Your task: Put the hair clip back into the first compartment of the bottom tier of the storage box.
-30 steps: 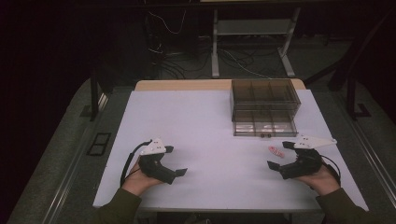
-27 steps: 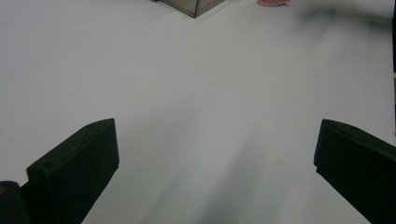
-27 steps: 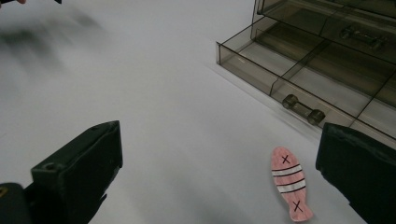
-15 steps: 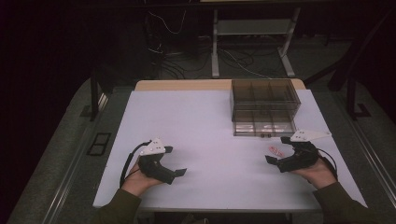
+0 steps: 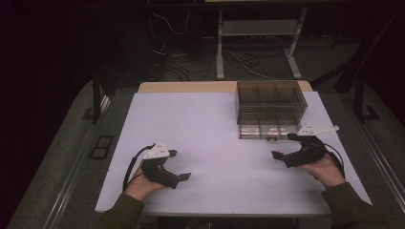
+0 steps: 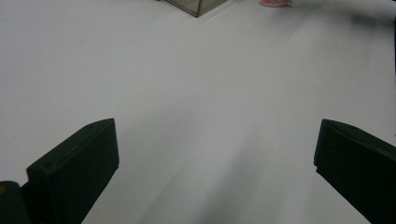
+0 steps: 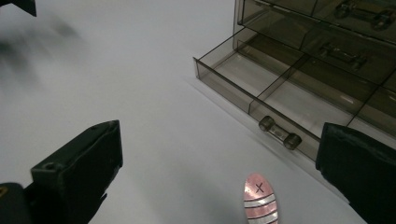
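Observation:
A smoky see-through drawer cabinet (image 5: 271, 107) stands at the back right of the white table (image 5: 210, 124). Its bottom drawer (image 7: 261, 88) is pulled out and looks empty, with its handle (image 7: 279, 131) facing me. A small pink oval piece (image 7: 259, 198) with pale stripes and an X mark lies flat on the table just in front of that drawer. My right gripper (image 7: 219, 158) is open right behind the piece, jaws wide to either side of it, touching nothing. At the front left, my left gripper (image 5: 180, 165) is open over bare table.
The cabinet's upper drawers (image 7: 345, 18) are closed, with handles showing. In the left gripper view the cabinet's corner (image 6: 196, 4) and the pink piece (image 6: 275, 3) lie far off. Dark floor, cables and a metal stand (image 5: 258, 43) sit beyond the table.
My right gripper has moved forward and slightly left, closer to the pink piece and the open drawer. The left gripper has stayed put.

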`<state>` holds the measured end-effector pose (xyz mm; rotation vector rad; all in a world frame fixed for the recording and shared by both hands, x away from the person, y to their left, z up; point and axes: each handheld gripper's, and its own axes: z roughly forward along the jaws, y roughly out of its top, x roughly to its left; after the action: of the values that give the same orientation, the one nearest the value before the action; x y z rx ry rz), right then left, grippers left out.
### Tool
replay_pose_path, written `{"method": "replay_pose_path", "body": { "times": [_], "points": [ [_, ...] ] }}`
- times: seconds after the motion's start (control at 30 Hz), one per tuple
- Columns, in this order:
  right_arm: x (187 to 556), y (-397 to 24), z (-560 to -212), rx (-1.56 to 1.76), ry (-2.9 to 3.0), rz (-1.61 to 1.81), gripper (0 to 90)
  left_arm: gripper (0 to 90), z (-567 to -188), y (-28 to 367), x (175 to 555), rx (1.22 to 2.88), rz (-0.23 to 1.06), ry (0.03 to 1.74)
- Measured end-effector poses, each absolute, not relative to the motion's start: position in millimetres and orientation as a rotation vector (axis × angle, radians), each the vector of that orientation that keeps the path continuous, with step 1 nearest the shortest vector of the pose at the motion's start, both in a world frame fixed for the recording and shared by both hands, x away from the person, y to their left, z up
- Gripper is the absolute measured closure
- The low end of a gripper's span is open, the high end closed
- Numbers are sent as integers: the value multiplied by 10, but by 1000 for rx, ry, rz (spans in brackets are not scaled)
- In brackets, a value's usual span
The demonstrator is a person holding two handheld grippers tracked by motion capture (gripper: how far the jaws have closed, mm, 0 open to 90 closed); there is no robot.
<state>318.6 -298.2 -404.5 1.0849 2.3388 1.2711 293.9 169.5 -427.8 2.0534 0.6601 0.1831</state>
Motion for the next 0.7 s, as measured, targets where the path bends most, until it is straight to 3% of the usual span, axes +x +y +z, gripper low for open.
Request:
{"method": "replay_pose_path", "body": {
  "times": [0.7],
  "points": [
    [3489, -2955, -3965, 1094, 2340, 1256, 0, 0, -4282, 1690, 2937, 2052, 175, 656]
  ]
}}
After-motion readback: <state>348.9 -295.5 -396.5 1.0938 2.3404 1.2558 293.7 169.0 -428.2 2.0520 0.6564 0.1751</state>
